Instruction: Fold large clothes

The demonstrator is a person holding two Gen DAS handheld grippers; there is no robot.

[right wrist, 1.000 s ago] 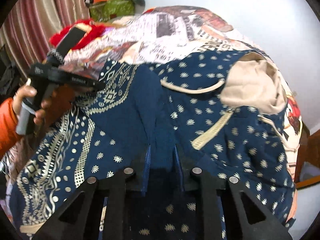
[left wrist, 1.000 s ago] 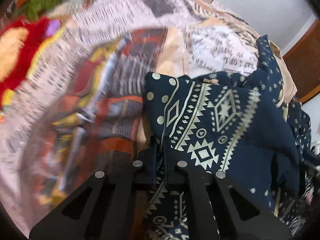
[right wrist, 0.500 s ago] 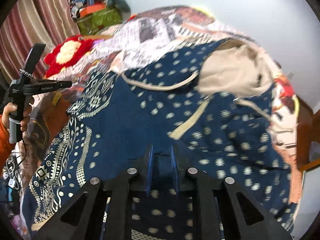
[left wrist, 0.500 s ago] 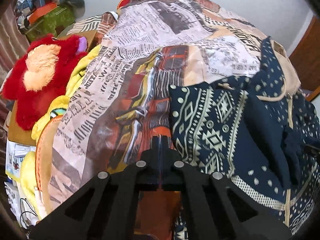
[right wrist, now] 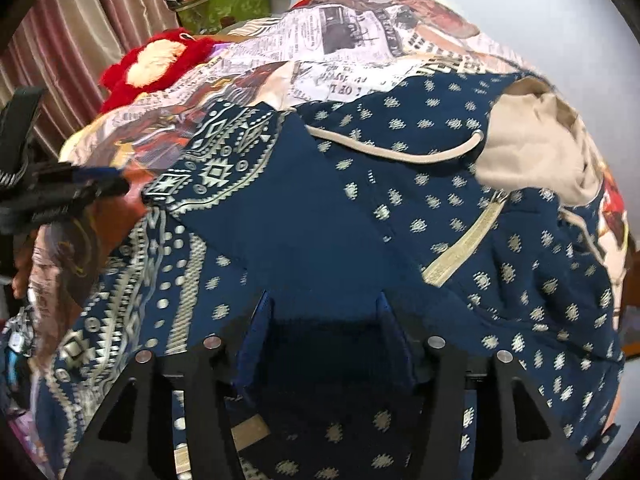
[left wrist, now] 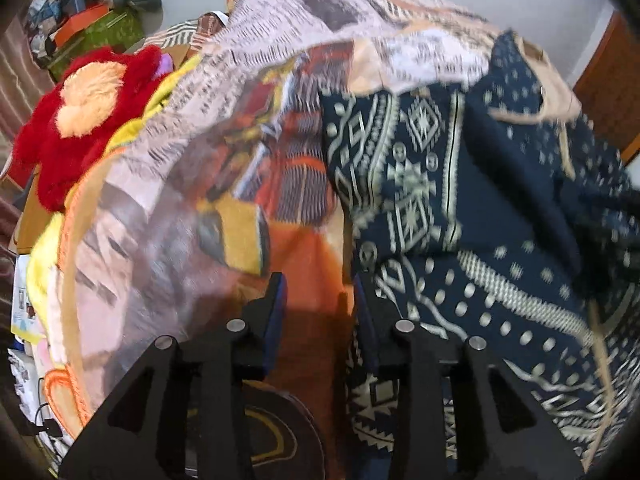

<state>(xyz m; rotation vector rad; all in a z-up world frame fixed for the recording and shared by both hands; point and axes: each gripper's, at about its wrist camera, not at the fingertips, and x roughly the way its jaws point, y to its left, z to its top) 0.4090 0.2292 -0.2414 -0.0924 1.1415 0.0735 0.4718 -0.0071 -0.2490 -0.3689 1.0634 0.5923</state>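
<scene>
Pale wall [right wrist: 500, 12], striped curtain [right wrist: 60, 52] (pinkish)

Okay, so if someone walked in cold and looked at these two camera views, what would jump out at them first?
Probably the navy hoodie with cream motifs, spread across most of the right wrist view, its beige-lined hood at upper right. It lies on a busy newspaper-print bedspread, with a bright red plush toy at the left edge. The left gripper stands open over the bedspread beside the hoodie's edge.
</scene>
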